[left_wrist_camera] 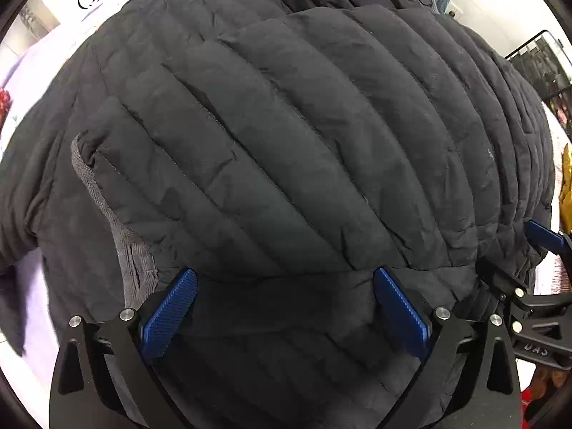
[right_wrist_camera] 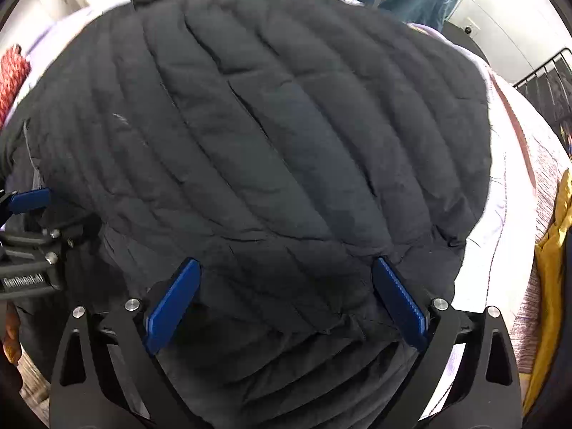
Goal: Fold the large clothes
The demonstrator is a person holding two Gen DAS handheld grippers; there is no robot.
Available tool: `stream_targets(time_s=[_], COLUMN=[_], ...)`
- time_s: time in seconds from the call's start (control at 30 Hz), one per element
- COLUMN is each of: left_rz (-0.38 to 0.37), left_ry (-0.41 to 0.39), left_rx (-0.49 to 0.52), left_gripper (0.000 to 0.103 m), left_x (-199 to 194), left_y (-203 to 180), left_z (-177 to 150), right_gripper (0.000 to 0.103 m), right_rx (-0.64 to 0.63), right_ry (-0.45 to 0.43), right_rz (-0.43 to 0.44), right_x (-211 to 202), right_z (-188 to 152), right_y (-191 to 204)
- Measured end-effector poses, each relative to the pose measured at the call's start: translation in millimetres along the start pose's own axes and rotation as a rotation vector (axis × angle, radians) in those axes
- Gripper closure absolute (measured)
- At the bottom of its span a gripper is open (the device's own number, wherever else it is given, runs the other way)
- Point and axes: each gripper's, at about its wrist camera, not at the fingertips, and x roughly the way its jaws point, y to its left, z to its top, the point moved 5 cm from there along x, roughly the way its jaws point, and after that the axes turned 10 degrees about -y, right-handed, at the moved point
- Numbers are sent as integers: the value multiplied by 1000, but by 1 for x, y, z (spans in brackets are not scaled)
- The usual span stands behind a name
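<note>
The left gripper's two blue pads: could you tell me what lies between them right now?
In the left wrist view, the left gripper stands open over the dark quilted jacket; only jacket fabric shows between its pads, unpinched.

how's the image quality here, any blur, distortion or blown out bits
Left wrist view: strong fisheye bulge, the dark quilted jacket mostly sharp, the light cover at the left edge smeared, the white background top right blown out. Right wrist view: same bulge, the jacket softer, with motion blur towards the top, the pale bedding overexposed; a dark shadow lies between each gripper's blue pads.
</note>
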Motion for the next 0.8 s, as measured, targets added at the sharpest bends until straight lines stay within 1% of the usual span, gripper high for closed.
stream_targets(time_s=[0.13, 0.37, 0.43, 0.53, 0.57, 0.67, 0.73, 0.77, 0.8], left_rz=[22, 92, 101, 99, 97, 71, 56, 43, 31], left_ry=[-25, -10, -15, -24, -29, -40, -56, -77, -96], left_rx=[48, 48, 48, 44, 47, 42, 23, -3, -32], left_gripper=[5, 5, 5, 5, 5, 5, 6, 6, 6], left_x=[2, 11, 14, 17, 20, 8, -1, -9, -15], left_y=[-4, -12, -17, -35, -40, -47, -42, -39, -35], left_z=[-6, -3, -2, -5, -4, -11, -14, -17, -20], right_gripper=[6, 5, 5, 5, 5, 5, 5, 5, 5], right_rx=[7, 4, 7, 8, 10, 36, 93, 135, 156], right_ry=[13, 17, 7, 4, 10, 47, 19, -8, -26], right_rz=[-23, -64, -70, -79, -79, -74, -38, 0, 20], right_x=[14, 26, 26, 28, 25, 19, 6, -5, -14], right_z=[0, 7, 7, 7, 2, 5, 7, 6, 4], right_y=[2, 8, 11, 17, 18, 18, 17, 16, 16])
